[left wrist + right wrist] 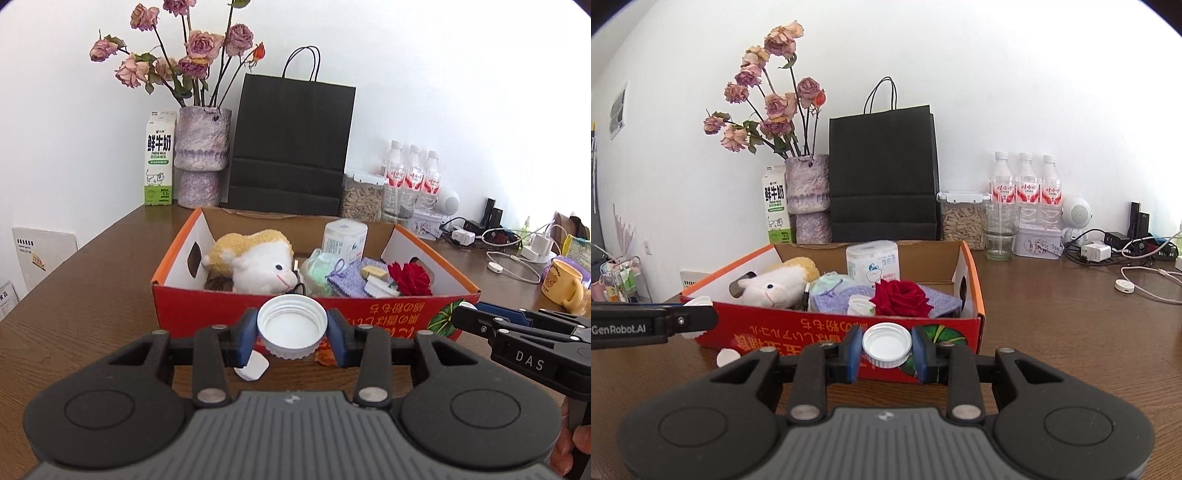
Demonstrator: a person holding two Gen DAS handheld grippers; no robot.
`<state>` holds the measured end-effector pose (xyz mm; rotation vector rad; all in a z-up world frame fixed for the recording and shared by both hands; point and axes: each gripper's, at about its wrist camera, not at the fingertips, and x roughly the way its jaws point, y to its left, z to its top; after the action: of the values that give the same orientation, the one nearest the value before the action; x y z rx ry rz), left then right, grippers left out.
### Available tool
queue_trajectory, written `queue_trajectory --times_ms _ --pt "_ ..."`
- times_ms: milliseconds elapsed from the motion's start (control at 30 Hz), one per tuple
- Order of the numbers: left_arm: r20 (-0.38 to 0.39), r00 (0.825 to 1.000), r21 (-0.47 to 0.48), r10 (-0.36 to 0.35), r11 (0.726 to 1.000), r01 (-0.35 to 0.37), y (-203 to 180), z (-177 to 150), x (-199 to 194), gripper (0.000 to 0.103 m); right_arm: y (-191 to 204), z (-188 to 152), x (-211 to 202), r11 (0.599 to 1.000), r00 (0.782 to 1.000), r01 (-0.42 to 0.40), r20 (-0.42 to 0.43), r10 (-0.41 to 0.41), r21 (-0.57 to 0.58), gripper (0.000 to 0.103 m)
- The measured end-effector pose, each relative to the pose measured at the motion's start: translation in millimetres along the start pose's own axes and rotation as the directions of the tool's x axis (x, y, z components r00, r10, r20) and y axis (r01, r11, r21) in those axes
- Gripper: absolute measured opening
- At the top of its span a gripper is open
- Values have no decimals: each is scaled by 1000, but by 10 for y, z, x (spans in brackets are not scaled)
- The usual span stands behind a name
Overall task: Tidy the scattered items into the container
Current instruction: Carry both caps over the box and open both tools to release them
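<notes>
Brown wood-grain table (92, 295), white wall behind. Nearest: left gripper (292, 334) part-closed, blue pads pinching a wide white cap (291, 326), open side up; right gripper (886, 349) closed narrower on a smaller white cap (886, 347). Both hover just short of the red cardboard box (849, 332) (already holding a plush sheep (258, 264), a red rose (901, 297), a tissue pack (873, 260)). One more white lid (253, 367) lies on the table below. Judgement: lift each cap clear over the front wall before releasing, level, aiming at gaps beside the plush.

Bright, even daylight; sharp focus; fisheye-bowed edges.
</notes>
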<state>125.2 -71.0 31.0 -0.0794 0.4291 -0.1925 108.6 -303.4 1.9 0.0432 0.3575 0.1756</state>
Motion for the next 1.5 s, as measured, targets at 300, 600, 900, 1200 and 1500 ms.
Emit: queue_trajectory --times_ms 300,600,900,1200,1500 --pt "99 995 -12 -27 1000 28 11 343 -51 40 62 361 111 1000 998 -2 63 2 -11 27" --pt "164 986 -28 -30 999 35 21 626 214 40 -17 684 514 1000 995 9 96 -8 -8 27" --pt "177 984 -32 -28 999 34 98 680 830 40 -204 662 1035 1000 999 25 45 -26 17 27" --pt "133 991 3 -18 1000 18 174 547 1058 41 -162 534 1140 999 999 44 27 -44 4 27" --pt "136 990 94 -19 996 6 -19 434 1084 41 -129 497 1158 999 999 40 7 -40 -8 28"
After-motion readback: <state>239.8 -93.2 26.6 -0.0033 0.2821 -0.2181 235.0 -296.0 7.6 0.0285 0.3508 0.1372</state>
